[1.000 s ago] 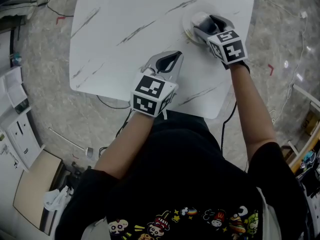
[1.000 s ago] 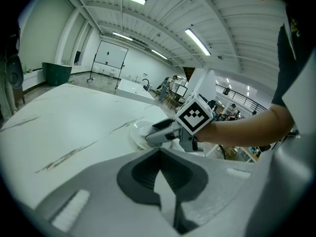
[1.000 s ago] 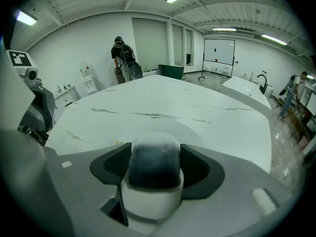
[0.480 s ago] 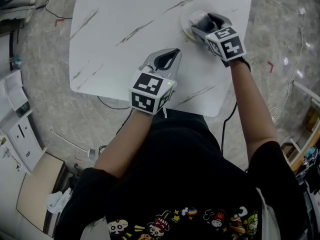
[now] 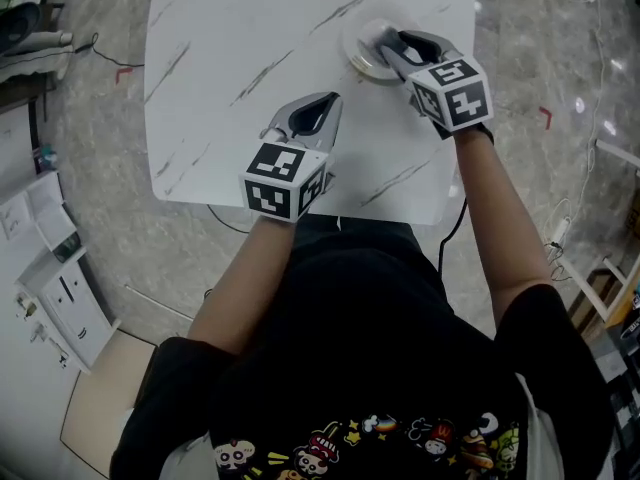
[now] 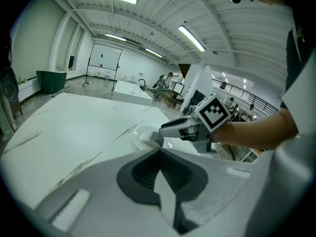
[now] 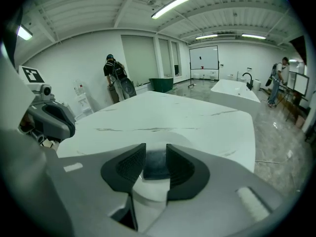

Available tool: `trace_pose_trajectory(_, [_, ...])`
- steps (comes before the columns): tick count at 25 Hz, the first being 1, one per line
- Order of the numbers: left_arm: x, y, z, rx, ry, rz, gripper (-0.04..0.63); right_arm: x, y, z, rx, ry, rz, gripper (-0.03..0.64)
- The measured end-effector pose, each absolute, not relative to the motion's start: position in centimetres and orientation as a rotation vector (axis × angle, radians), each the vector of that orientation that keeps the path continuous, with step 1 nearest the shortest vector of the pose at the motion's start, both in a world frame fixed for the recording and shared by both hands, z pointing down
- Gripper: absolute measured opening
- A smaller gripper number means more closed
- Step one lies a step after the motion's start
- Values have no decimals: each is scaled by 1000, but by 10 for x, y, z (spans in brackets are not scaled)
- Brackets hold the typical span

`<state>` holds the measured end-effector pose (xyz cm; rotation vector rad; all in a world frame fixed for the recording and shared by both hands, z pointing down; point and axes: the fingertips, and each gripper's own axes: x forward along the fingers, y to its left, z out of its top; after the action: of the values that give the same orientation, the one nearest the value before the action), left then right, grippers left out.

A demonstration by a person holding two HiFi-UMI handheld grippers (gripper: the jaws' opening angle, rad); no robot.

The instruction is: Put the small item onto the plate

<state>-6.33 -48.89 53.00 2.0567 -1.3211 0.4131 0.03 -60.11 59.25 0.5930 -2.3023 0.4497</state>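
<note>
Near the far right edge of a white marbled table (image 5: 230, 38), the right gripper (image 7: 155, 147) hangs over a pale plate (image 5: 355, 60) with the item (image 7: 155, 164) between its jaws. The jaws have just been closing, and in the right gripper view the ribbed pads sit against the item on both sides, so the item appears clamped. Whether its underside rests on the plate or hangs just clear of it cannot be told. The item shows as a small, dark, glossy piece that fills the narrow gap between the pads, with the plate's white surface directly below. It is probably light and stiff, and its sheen suggests a slippery surface, so a hold across its two opposite sides, set well into the ribbed part of the pads, looks like the safest grip. A pinch at the very tips could let it squirt out. The plate looks hard and likely to chip, so a low, gentle release would suit it. By the table's near edge, well apart from the plate, the left gripper (image 6: 161, 150) waits with its jaws together and nothing between them.
</note>
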Motion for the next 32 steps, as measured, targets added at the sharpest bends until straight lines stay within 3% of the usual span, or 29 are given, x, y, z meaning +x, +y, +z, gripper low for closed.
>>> trace_pose_trajectory(5, [-60,-496,518,2096,-1316,449,0,19,-600,565,693,-2374,460,23])
trace_pose_trajectory(17, [-48,-505,490,2202,-1259,527,0,79,-593,477,1087,-2455,380,23])
trace_pose_trajectory(32, [-69,-525,465,2303,-1368,440,0,139,-537,447,1505,-2331,454,23])
